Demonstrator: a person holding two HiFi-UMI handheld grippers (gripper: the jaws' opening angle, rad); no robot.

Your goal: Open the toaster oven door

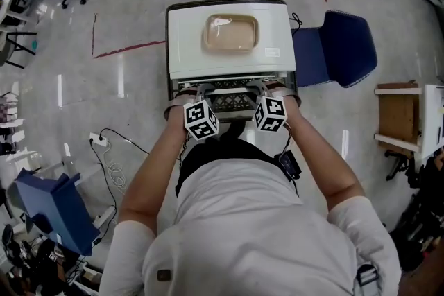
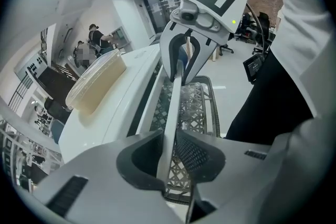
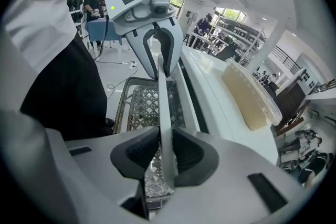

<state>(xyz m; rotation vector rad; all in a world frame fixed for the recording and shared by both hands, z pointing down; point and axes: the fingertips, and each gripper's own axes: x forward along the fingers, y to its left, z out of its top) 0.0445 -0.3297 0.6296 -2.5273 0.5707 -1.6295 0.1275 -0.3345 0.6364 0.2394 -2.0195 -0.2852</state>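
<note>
The white toaster oven (image 1: 229, 59) stands in front of me with a beige plastic tray (image 1: 230, 33) on its top. Its door handle (image 2: 176, 107) is a long pale bar, also seen in the right gripper view as the handle (image 3: 161, 107). My left gripper (image 2: 170, 152) is shut on the bar near its left end (image 1: 196, 95). My right gripper (image 3: 167, 157) is shut on it near the right end (image 1: 267, 90). Each gripper shows at the far end of the bar in the other's view. A lattice-patterned metal rack (image 1: 232, 102) lies below the handle.
A blue chair (image 1: 340, 48) stands right of the oven. A wooden stand (image 1: 399, 111) is further right. A power strip and cables (image 1: 104, 143) lie on the grey floor at left, near a blue box (image 1: 59, 211). Red tape lines (image 1: 128, 48) mark the floor.
</note>
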